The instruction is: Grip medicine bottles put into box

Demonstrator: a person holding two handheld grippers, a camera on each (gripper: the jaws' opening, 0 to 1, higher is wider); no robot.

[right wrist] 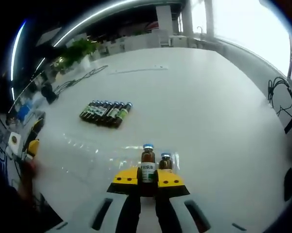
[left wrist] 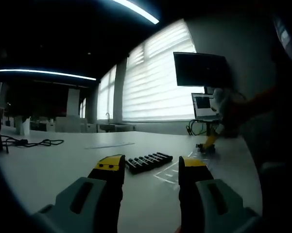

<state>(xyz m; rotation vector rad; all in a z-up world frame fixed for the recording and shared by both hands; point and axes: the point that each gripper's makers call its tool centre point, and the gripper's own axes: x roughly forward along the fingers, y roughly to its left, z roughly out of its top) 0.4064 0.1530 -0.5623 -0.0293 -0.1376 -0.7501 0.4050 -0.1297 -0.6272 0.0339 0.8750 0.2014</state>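
White desk [right wrist: 209, 97] carries everything; no box that I can make out, so nothing looks packed yet. Row of about seven medicine bottles [right wrist: 106, 112] lies on its side mid-desk, touching each other, well apart from the edges and untouched. Right gripper [right wrist: 148, 180] is pinching one upright bottle [right wrist: 147, 165]; a second upright bottle [right wrist: 165, 161] stands just beside it. Left gripper [left wrist: 150, 167] hangs spread, holding nothing, row ahead of it. Judgement: early stage, nearly all bottles left.

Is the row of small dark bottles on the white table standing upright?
No, the row of small dark bottles lies flat on the white table, side by side.
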